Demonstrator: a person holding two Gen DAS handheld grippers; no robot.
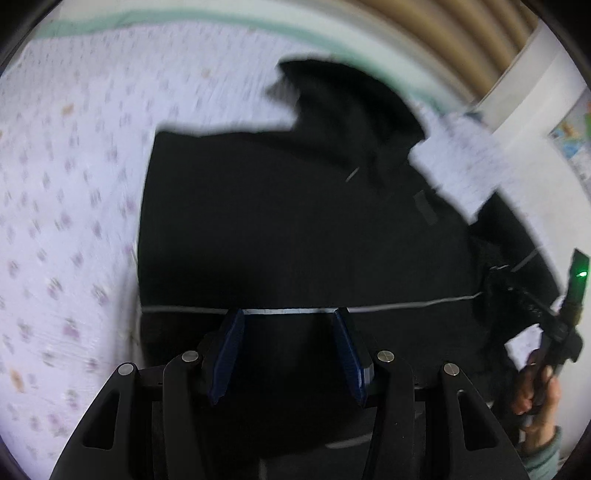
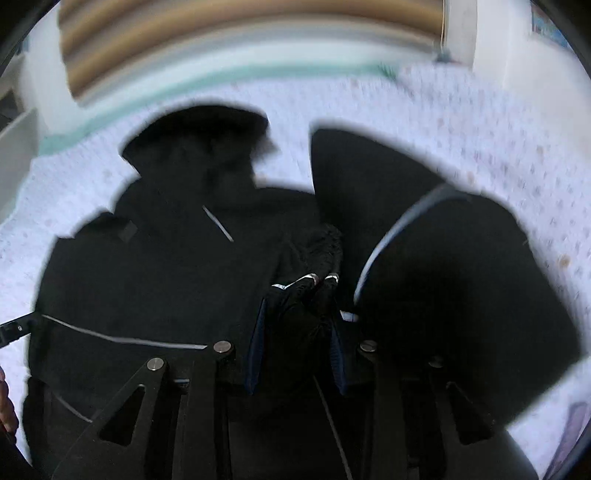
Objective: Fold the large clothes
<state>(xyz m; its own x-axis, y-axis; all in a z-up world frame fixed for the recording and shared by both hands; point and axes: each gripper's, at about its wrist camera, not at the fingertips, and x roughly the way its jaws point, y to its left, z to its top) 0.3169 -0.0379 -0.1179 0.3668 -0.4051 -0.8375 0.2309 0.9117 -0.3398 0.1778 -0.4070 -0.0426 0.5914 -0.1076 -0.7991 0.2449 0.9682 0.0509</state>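
A large black jacket (image 1: 277, 221) with thin pale stripes lies spread on a bed, its hood (image 1: 332, 96) toward the far side. My left gripper (image 1: 289, 312) hangs open just over the jacket near a stripe, and nothing sits between its blue pads (image 1: 231, 350). In the right wrist view, my right gripper (image 2: 299, 306) is shut on a bunched fold of the jacket (image 2: 147, 277) with shiny trim. A raised flap (image 2: 461, 295) of the jacket curves up on the right of that grip. The left wrist view shows the right gripper (image 1: 496, 275) at the far right, with a hand (image 1: 535, 387) behind it.
The bed sheet (image 1: 55, 184) is white with small purple flowers and surrounds the jacket on all sides. A turned-up corner of sheet (image 1: 461, 162) overlaps the jacket's far right. A brown striped headboard (image 2: 221, 29) and white walls lie beyond the bed.
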